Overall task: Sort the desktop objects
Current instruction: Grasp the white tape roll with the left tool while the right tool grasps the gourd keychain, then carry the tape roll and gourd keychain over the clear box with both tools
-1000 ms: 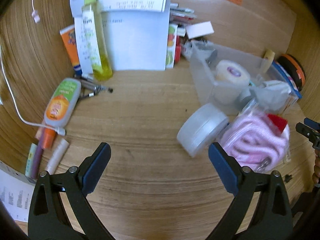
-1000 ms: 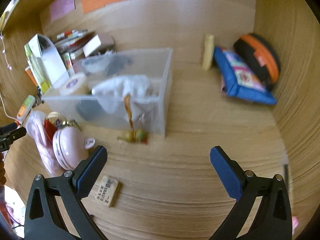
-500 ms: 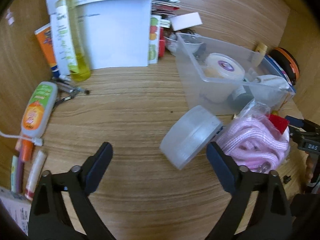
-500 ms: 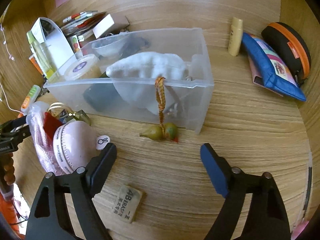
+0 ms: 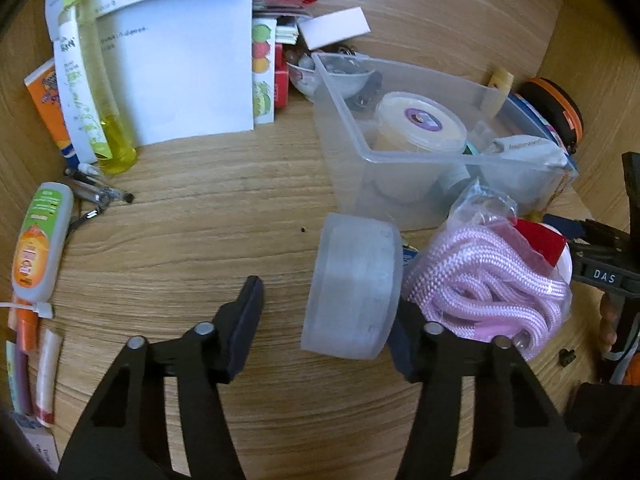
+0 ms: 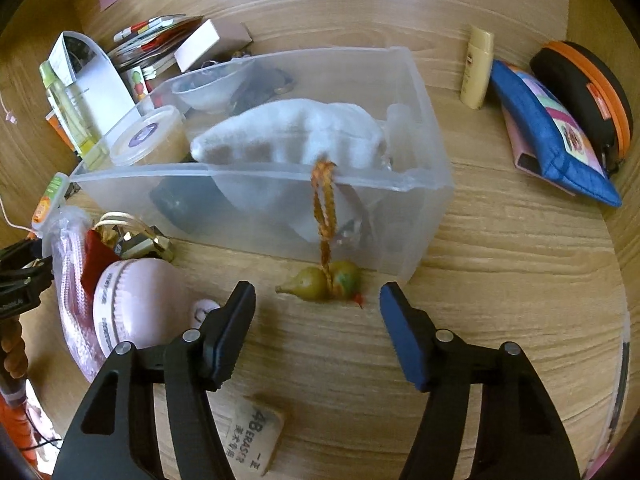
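Observation:
A clear plastic bin (image 5: 348, 120) (image 6: 424, 184) holds a round tub (image 5: 420, 120), a white cloth (image 6: 296, 136) and a bowl. My left gripper (image 5: 326, 320) is open around a frosted round container (image 5: 352, 292) that lies tilted against a bag of pink rope (image 5: 488, 280); its right finger touches the container's side. My right gripper (image 6: 316, 320) is open just in front of a small gourd charm (image 6: 320, 278), whose orange cord (image 6: 324, 208) hangs over the bin's front wall.
In the left wrist view, a yellow spray bottle (image 5: 92, 76), papers (image 5: 180, 60), an orange tube (image 5: 36, 244) and pens lie to the left. In the right wrist view, an eraser (image 6: 252, 436), a pink round case (image 6: 132, 304), a blue pouch (image 6: 552, 132) and an orange-black case (image 6: 588, 84) surround the bin.
Both grippers moved forward and lower. The left one closed in around the frosted container. The right one narrowed its opening and came up to the gourd charm.

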### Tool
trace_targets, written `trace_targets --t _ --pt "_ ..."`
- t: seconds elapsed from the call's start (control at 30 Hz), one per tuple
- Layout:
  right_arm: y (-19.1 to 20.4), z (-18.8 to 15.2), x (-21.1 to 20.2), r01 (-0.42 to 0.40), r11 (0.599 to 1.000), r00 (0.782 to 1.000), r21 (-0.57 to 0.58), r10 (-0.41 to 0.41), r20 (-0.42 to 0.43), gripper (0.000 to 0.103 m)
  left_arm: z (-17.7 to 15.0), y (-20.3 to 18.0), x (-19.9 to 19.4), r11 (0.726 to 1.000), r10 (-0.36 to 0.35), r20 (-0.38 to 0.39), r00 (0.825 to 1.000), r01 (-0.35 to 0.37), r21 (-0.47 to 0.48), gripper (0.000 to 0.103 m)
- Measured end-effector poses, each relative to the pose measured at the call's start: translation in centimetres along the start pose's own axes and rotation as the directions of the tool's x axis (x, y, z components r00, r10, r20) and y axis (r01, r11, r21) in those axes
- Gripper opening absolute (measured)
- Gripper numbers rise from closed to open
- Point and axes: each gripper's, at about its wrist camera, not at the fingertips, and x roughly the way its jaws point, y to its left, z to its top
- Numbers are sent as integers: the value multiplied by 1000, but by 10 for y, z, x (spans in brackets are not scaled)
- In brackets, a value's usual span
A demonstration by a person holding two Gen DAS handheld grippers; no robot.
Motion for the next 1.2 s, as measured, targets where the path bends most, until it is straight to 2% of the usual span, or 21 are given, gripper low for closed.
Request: trace_targets --t 0.23,0.33,0.4,0.8,0.97,1.2 --pt "1 2 6 46 999 999 -21 -45 26 57 2 -2 6 1000 15 14 1000 -15 -4 43" --pt "3 1 7 73 997 997 -34 -72 38 48 2 -1 10 1000 15 10 1000 -15 -14 30" --pt "2 1 7 74 997 996 -34 -73 42 39 1 -1 10 1000 25 13 1000 -25 -17 30" --pt "-6 -4 -6 -35 999 997 7 35 70 39 -6 8 -9 996 49 52 997 -45 -75 29" --pt "-2 -7 -28 -103 995 988 5 101 115 39 -7 10 -20 994 53 73 996 -45 -97 29" --pt "3 0 -52 -143 990 973 -16 143 178 39 -10 12 -24 987 36 82 996 -23 -158 29"
